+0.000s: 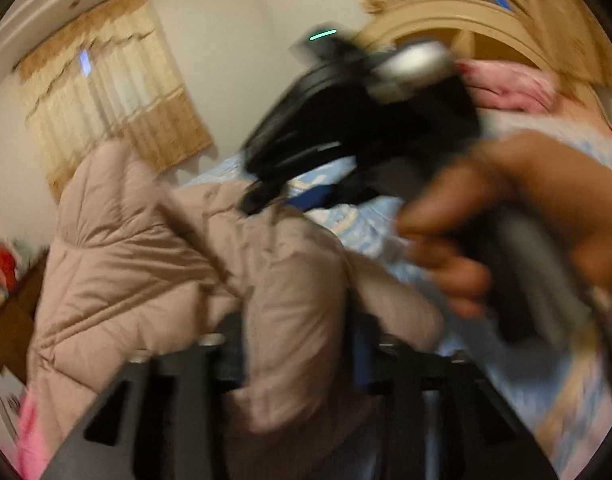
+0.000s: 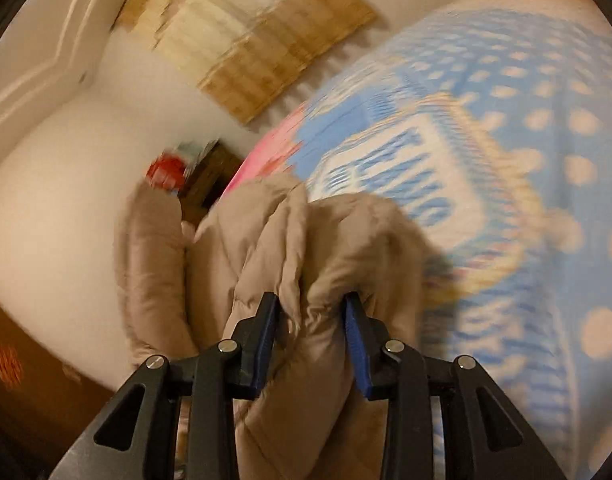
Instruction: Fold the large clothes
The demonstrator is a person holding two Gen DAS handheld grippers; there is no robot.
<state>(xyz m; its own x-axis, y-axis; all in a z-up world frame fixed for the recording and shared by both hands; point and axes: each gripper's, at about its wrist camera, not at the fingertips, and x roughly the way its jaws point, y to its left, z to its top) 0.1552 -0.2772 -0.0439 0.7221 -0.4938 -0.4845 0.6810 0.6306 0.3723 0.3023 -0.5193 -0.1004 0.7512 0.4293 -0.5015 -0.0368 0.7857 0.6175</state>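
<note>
A beige quilted puffer jacket (image 1: 145, 264) hangs lifted above a bed with a blue dotted cover (image 2: 526, 120). My left gripper (image 1: 301, 344) is shut on a thick fold of the jacket, which bulges between its blue-padded fingers. My right gripper (image 2: 312, 312) is shut on another bunched fold of the jacket (image 2: 297, 248). In the left wrist view the right gripper's black body (image 1: 346, 120) and the hand holding it (image 1: 506, 216) show blurred at upper right, its tip at the jacket's top edge. Both views are motion-blurred.
The bed cover (image 1: 554, 400) lies below and right. A pink blanket (image 1: 510, 84) lies by a tan arched headboard (image 1: 466, 12). Beige curtains (image 1: 117, 92) hang on the far wall. A dark wooden cabinet (image 2: 213, 176) with a red object (image 2: 165, 170) stands beside the bed.
</note>
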